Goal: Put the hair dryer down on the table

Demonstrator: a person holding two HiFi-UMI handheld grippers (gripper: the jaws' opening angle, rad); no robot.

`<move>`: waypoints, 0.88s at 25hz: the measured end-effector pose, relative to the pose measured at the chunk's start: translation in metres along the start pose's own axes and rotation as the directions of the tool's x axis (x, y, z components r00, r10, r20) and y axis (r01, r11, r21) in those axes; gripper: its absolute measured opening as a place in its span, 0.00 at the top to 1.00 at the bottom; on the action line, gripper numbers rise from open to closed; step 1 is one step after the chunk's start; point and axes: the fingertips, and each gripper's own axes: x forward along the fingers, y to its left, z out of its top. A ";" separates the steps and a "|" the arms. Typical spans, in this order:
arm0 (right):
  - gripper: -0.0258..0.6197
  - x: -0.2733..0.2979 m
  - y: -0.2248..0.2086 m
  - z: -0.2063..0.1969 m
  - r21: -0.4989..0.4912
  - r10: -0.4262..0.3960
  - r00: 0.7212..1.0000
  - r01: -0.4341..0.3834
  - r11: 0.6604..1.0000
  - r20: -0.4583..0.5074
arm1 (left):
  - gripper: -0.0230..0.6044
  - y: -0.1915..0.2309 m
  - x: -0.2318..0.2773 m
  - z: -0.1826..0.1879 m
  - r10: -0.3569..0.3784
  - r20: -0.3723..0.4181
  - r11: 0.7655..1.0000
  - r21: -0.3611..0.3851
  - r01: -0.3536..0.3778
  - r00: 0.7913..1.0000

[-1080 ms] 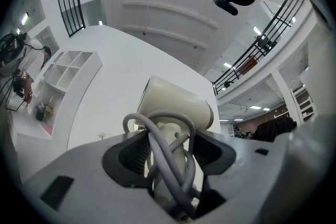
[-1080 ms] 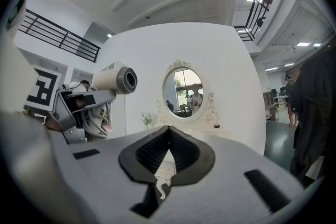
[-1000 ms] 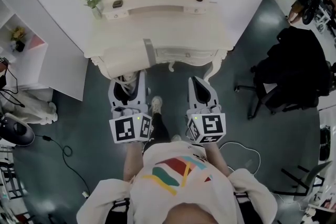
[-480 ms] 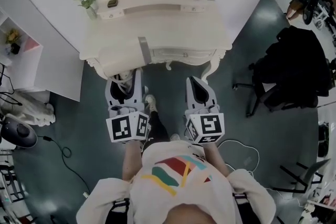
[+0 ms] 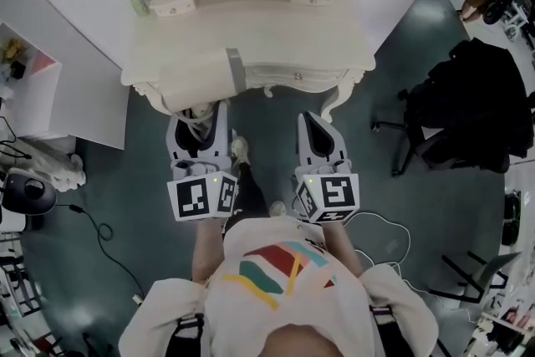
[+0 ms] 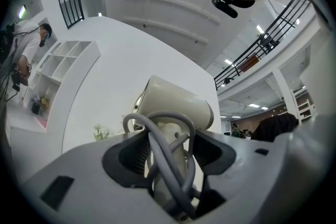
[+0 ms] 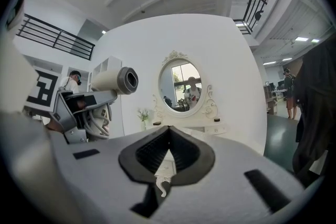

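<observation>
Head view — dressing table (image 5: 284,29) ahead, dark chair (image 5: 468,109) right.

The hair dryer (image 6: 176,105) is seen to be cream, and its cord (image 6: 167,162) is grey. The left gripper (image 5: 199,121) and the right gripper (image 5: 317,130) are coloured pale grey, and black pads (image 7: 148,152) are set in them. Black square marks are printed on their white cubes (image 5: 203,198). The dressing table (image 5: 326,38) is painted cream. The floor (image 5: 142,180) is coloured dark grey-green. The person's white shirt (image 5: 284,293) is striped with red, yellow and green.
</observation>
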 end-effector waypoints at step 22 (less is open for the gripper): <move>0.96 0.122 -0.001 0.011 -0.005 0.032 0.999 -0.032 0.999 0.007 | 0.57 0.067 0.092 -0.019 0.027 0.007 0.999 -0.020 -0.026 1.000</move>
